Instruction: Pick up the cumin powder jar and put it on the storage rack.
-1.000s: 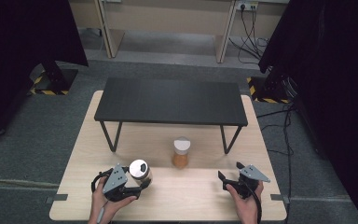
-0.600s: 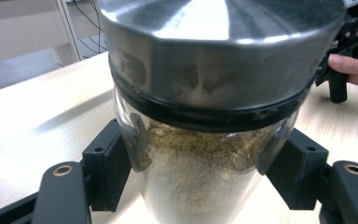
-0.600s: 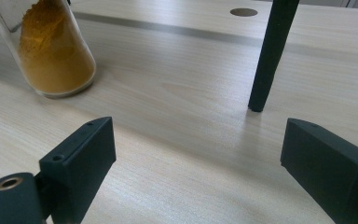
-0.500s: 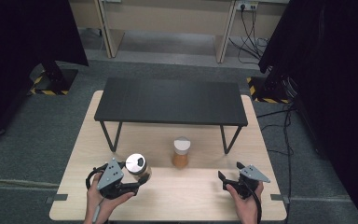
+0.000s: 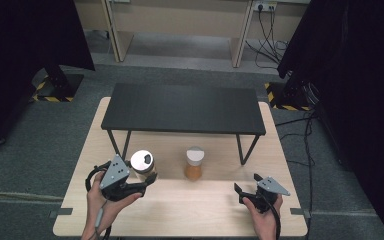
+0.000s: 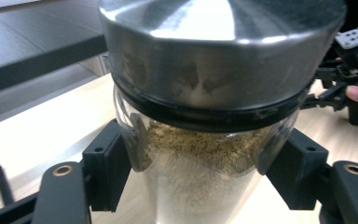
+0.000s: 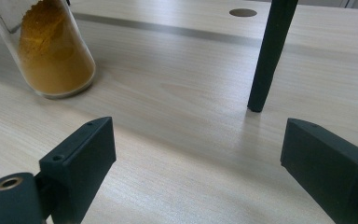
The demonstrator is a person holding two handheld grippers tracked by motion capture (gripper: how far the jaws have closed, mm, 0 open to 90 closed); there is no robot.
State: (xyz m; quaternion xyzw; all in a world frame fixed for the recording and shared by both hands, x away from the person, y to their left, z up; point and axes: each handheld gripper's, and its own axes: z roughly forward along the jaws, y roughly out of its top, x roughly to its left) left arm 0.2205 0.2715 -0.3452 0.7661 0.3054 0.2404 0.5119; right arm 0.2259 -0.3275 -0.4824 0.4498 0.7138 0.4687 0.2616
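Observation:
A glass jar with a silver lid (image 5: 142, 163) (image 6: 205, 121), part full of pale brown powder, hangs above the table at front left. My left gripper (image 5: 147, 181) (image 6: 200, 161) is shut on its glass body, one black pad on each side. A second jar with orange powder and a silver lid (image 5: 194, 164) (image 7: 51, 51) stands upright on the table in front of the black shelf. My right gripper (image 5: 241, 190) (image 7: 198, 163) rests low at front right, open, with bare table between its pads.
A low black shelf (image 5: 182, 109) on thin legs spans the back of the wooden table (image 5: 200, 210). One shelf leg (image 7: 268, 56) stands just ahead of my right gripper. Dark curtains and cables lie beyond the table.
My left gripper has lifted the pale-powder jar up off the table. The right gripper and the orange jar have stayed still.

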